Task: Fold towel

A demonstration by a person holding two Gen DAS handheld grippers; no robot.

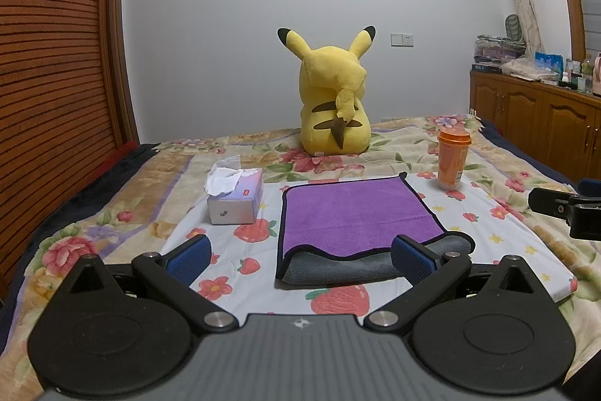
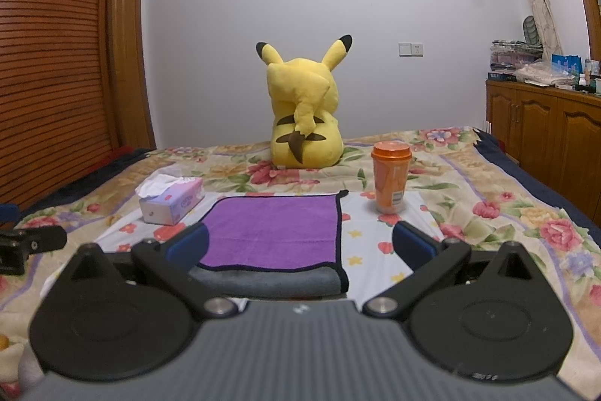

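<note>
Towel point(image 1: 357, 213) lies flat on the bed point(image 1: 507, 232) betw tissue box point(image 1: 234, 202) & orange cup point(image 1: 452, 158), already doubled w/ purple layer over grey; I judge one fold done, next needs both tools pinching an edge for a 2nd fold. Its slightly longer axis looks to run left-right, loose edges facing me. My left gripper point(image 1: 300, 256) & right gripper point(image 2: 300, 245) are both spread wide, holding nothing.
</note>
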